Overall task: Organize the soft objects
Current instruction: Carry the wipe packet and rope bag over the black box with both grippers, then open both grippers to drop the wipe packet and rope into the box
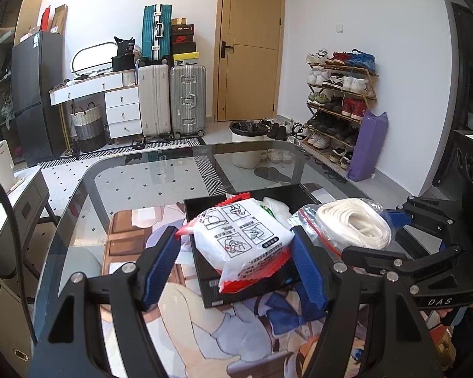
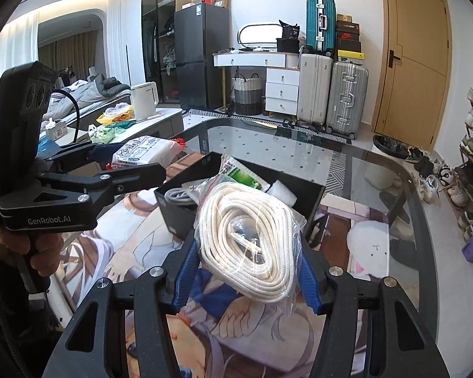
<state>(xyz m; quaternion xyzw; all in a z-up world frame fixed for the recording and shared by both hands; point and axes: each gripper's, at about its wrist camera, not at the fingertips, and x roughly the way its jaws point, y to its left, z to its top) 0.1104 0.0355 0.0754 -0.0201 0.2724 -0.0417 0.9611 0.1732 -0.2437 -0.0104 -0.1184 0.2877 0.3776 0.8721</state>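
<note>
My left gripper (image 1: 236, 258) is shut on a white packet with red edges (image 1: 242, 236) and holds it above the near edge of a black box (image 1: 211, 283). The packet also shows in the right wrist view (image 2: 145, 152). My right gripper (image 2: 246, 271) is shut on a clear bag of coiled white rope (image 2: 249, 239) and holds it just in front of the black box (image 2: 179, 217). The rope bag shows at the right of the left wrist view (image 1: 353, 223). Inside the box lie a green-and-white packet (image 2: 242, 174), a white soft item (image 2: 282, 190) and a grey item (image 2: 176, 197).
The box sits on a printed mat (image 2: 142, 252) on a glass table (image 1: 160, 170). Beyond the table are suitcases (image 1: 186, 100), a white drawer unit (image 1: 123, 107), a bin (image 1: 246, 145), a shoe rack (image 1: 340, 104) and a side table with a kettle (image 2: 145, 99).
</note>
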